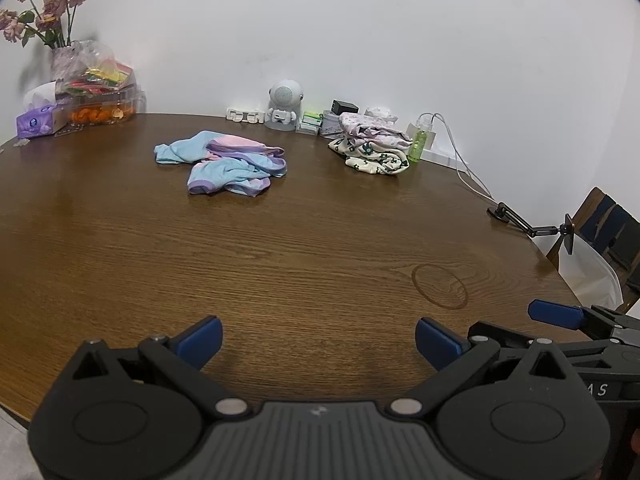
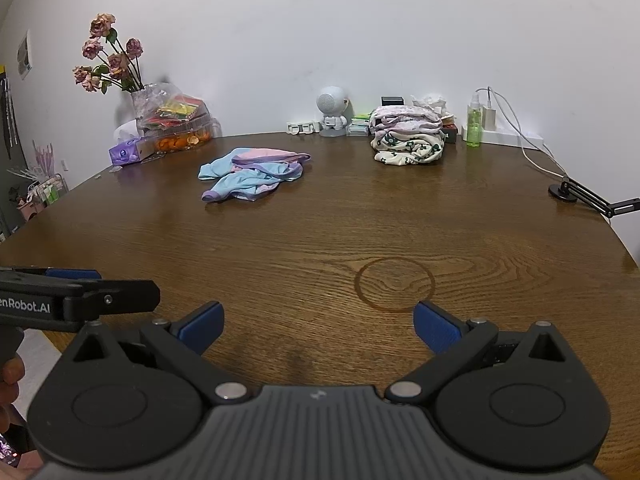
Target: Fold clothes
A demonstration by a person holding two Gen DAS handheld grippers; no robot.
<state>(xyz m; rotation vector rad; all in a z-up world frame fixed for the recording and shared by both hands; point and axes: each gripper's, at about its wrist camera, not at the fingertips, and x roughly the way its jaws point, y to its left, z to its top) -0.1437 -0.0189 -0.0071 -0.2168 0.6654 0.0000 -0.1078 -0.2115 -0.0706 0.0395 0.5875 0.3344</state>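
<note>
Brown wood-grain worktop [image 2: 320,240] bare from near edge to crumpled blue-and-pink garment [image 2: 252,176]. Far edge crowded: folded floral clothes stack [image 2: 408,140], green spray bottle [image 2: 474,128], black jointed clamp arm [image 2: 580,196] at right.

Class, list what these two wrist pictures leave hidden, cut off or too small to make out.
- Crumpled blue and pink garment: its type is hidden by its own folds, both views.
- Folded stack: lower layers covered by upper ones.
- Right gripper in the left wrist view: cut off by the frame edge.
- Small boxes by the wall: labels too small.
</note>
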